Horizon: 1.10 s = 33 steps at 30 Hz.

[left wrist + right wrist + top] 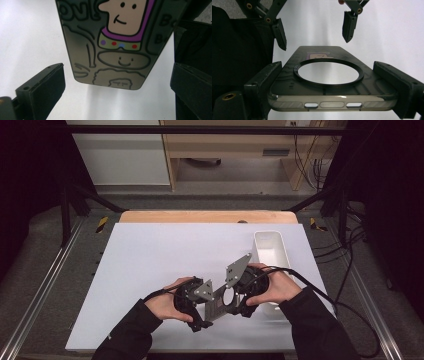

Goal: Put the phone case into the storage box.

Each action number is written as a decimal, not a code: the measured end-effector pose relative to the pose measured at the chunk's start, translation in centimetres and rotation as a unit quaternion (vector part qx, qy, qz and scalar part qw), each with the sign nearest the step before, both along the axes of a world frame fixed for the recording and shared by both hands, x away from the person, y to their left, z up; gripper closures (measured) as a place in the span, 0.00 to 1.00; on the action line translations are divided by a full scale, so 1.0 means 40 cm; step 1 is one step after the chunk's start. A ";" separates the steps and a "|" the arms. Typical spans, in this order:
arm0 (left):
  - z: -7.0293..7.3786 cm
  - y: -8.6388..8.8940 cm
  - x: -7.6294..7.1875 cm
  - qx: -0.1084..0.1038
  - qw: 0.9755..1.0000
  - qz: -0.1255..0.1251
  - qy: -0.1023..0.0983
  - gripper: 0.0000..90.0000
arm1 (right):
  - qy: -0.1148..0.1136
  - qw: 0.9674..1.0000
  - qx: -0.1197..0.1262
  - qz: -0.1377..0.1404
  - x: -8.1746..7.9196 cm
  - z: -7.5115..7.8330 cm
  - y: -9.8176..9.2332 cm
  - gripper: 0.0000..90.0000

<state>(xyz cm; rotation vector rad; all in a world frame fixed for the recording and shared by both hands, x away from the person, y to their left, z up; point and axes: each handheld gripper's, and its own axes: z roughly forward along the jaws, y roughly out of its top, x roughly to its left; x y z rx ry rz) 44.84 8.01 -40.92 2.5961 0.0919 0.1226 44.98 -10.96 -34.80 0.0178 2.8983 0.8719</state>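
White tabletop (150,265) on a wooden board (207,216) | black frame bars (200,129) overhead | grey carpet floor (45,240) | pale wooden cabinet (230,145) beyond the far edge | cables (307,155) at far right

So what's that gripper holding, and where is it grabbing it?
The right gripper holds a smoky see-through phone case, clamped across its two long edges near the port end. The left gripper is open around the other end, not touching.

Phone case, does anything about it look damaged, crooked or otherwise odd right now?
Nothing stands out. The phone case is whole, with no crack visible, and sits level between the right gripper jaws, which clamp its long sides. The left gripper is open around its far end, not touching. The white bin stands upright.
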 end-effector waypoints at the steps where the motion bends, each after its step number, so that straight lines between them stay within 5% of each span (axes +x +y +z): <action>1: -0.001 -0.002 0.001 0.001 1.000 0.000 0.000 0.00 | 0.001 1.000 -0.002 -0.001 -0.001 0.001 0.002 0.13; 22: -0.026 -0.043 0.008 0.045 0.999 -0.008 -0.010 0.09 | 0.003 1.000 -0.007 0.005 0.002 0.002 0.027 0.13; 33: -0.031 -0.050 0.005 0.047 0.999 -0.019 -0.019 0.09 | -0.001 1.000 -0.002 0.012 -0.002 0.005 0.028 0.13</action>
